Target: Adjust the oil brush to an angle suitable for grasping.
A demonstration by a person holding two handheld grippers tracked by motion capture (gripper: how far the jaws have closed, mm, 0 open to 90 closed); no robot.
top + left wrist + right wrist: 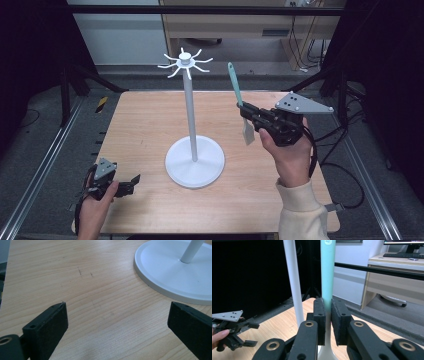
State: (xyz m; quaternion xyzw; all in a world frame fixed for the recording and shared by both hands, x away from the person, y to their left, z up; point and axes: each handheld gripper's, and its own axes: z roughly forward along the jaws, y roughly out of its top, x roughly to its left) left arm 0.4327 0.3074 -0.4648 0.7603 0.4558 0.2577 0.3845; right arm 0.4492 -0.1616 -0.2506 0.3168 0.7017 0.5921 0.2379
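A tall white stand (194,120) rises mid-bench (145,120), its hooks (185,63) spread high. Bare wood lies open on its left and along the near edge; on its right a held spatula (239,100) blocks.

A pale wooden table (150,130) stood on grey carpet (60,120), with a metal rail (45,165) along its left side. Beyond its far edge was a wooden desk (225,25), cables (305,45) hanging at its right, and a keyboard (404,255) on top.
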